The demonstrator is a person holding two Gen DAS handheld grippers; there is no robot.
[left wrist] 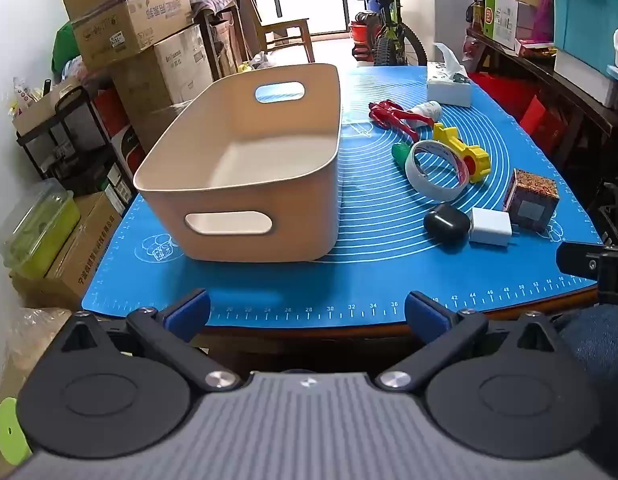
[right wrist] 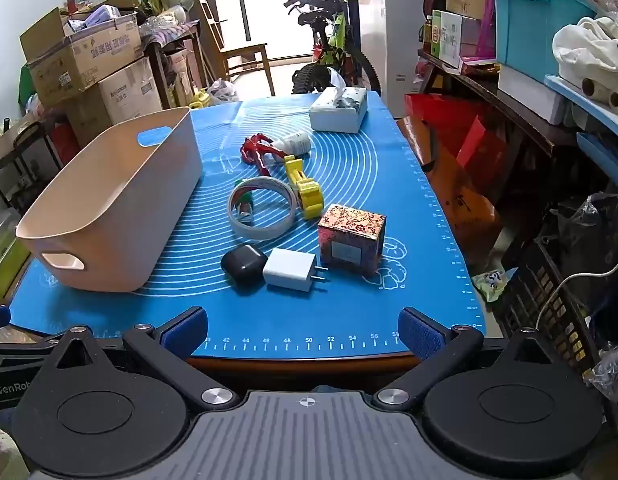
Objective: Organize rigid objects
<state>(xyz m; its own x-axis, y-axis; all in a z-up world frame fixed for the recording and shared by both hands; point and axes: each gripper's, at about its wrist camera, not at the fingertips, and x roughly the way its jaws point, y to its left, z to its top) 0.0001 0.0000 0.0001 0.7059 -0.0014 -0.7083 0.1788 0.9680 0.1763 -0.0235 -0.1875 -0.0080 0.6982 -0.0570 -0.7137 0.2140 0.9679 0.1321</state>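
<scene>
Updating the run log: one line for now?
left claw open | right claw open | bin empty | items on mat

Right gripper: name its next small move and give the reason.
Probably ease the right gripper, jaws wide open and empty, forward and down over the white plug-in charger. It lies nearest on the blue mat, and the beige plastic bin beside it holds nothing.
</scene>
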